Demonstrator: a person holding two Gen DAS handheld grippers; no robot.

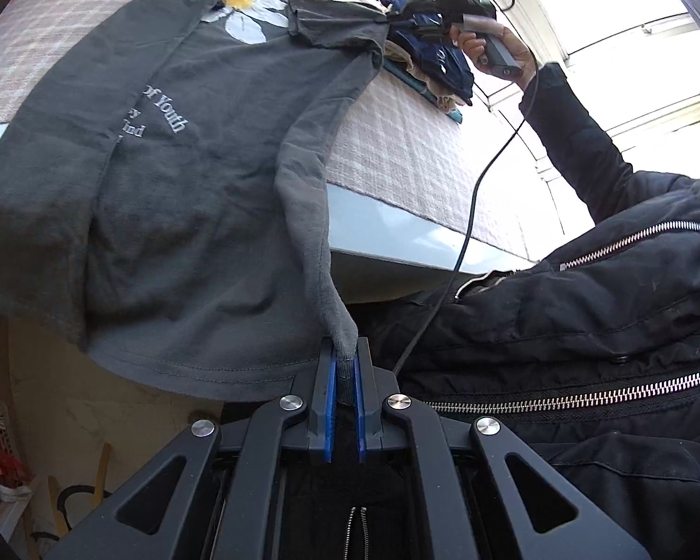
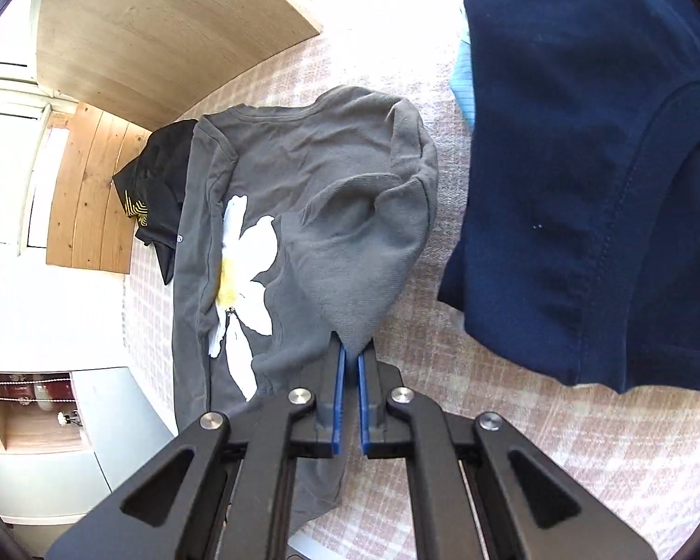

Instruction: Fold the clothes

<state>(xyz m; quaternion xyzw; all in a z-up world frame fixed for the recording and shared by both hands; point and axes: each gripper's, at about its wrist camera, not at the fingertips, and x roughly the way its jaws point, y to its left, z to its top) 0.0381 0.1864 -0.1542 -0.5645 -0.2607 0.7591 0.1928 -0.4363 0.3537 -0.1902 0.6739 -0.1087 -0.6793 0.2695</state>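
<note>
A grey sweatshirt [image 1: 200, 163] with a white daisy print and white lettering lies on the checked table cover, its lower part hanging over the front edge. My left gripper [image 1: 346, 364] is shut on the grey sleeve cuff below the table edge. My right gripper [image 2: 350, 350] is shut on a fold of the same sweatshirt [image 2: 303, 196] near its shoulder, on the table. The right gripper also shows in the left wrist view [image 1: 396, 16], at the far end of the stretched sleeve.
A navy garment [image 2: 583, 163] lies on a pile right beside the right gripper. A black garment [image 2: 156, 196] lies beyond the sweatshirt. The pink checked cover [image 1: 420, 154] tops the table. The person's black jacket [image 1: 583, 326] and a cable [image 1: 471, 205] are at the right.
</note>
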